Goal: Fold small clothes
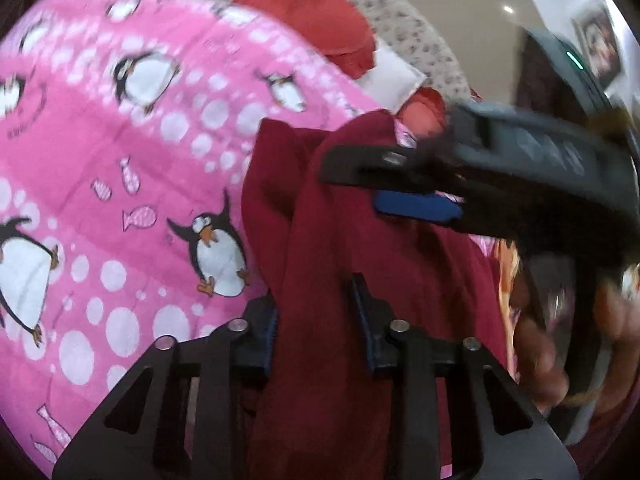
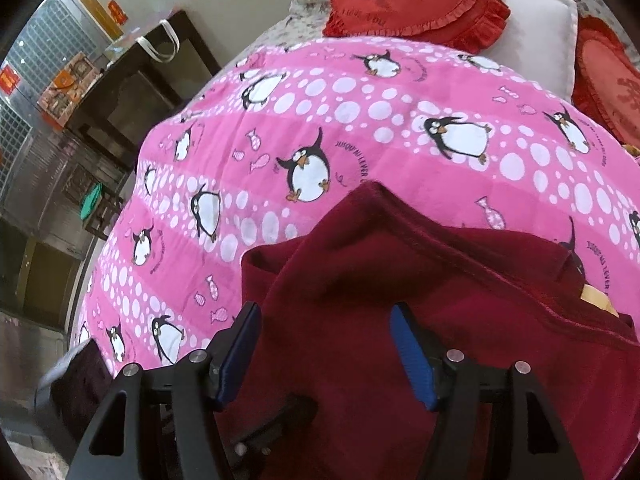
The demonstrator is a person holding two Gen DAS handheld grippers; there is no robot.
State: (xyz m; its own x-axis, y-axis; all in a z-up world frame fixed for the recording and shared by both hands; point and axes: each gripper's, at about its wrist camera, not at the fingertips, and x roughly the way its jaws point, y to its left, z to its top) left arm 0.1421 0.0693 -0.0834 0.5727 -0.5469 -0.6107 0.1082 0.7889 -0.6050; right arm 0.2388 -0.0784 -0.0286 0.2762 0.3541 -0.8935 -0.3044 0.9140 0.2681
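Note:
A dark red garment point(image 1: 344, 248) hangs bunched over the pink penguin-print blanket point(image 1: 120, 160). My left gripper point(image 1: 320, 320) is shut on a thick fold of it, the cloth filling the gap between the blue pads. The right gripper point(image 1: 416, 196) shows in the left wrist view, blurred, just above the cloth at the right. In the right wrist view the garment point(image 2: 400, 280) lies spread on the blanket point(image 2: 320, 120). My right gripper point(image 2: 324, 344) is open, its blue pads wide apart over the cloth, not pinching it.
Red heart-shaped cushions point(image 2: 412, 0) and a white pillow point(image 2: 544, 36) lie at the far end of the bed. A dark wooden table point(image 2: 136, 84) with a bag stands left of the bed. A small yellow item point(image 2: 596, 296) peeks out at the garment's right edge.

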